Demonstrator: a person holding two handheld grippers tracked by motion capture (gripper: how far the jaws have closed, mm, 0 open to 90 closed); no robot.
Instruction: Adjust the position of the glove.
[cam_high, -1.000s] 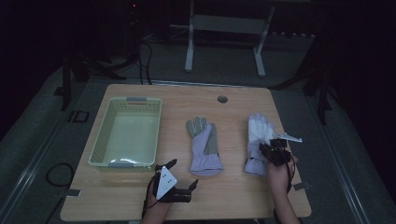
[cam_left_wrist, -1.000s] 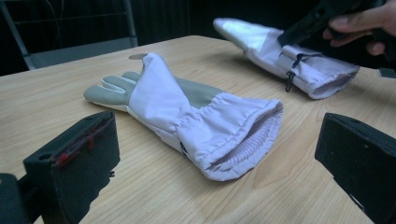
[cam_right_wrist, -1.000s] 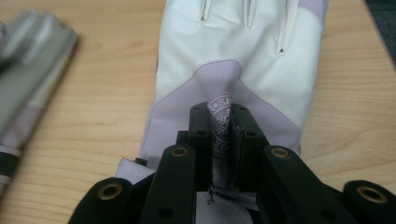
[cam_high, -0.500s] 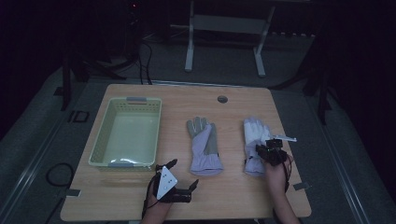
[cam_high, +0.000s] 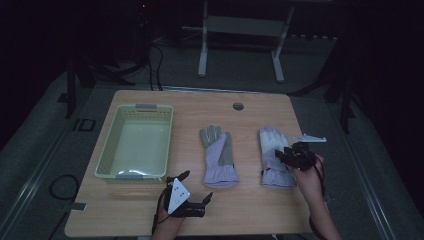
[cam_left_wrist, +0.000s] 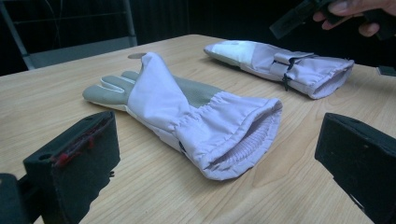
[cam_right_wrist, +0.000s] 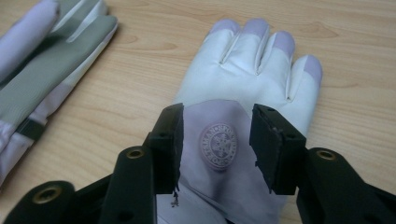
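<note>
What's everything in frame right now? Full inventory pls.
table: 1, light wood, centre of the high view
basket: 1, pale green plastic, left part of the table
middle glove: 1, lilac with grey palm, flat at table centre, cuff toward the person
right glove: 1, white and lilac with round emblem, right of the middle glove, flat
white tool: 1, by the right table edge; type unclear
round hole: 1, dark, far middle of the table
metal stand: 1, grey, on the floor beyond the table
left hand-held gripper: 1, black, near edge, open
right hand-held gripper: 1, black, over the right glove; jaws have just been opening, nothing clamped
</note>
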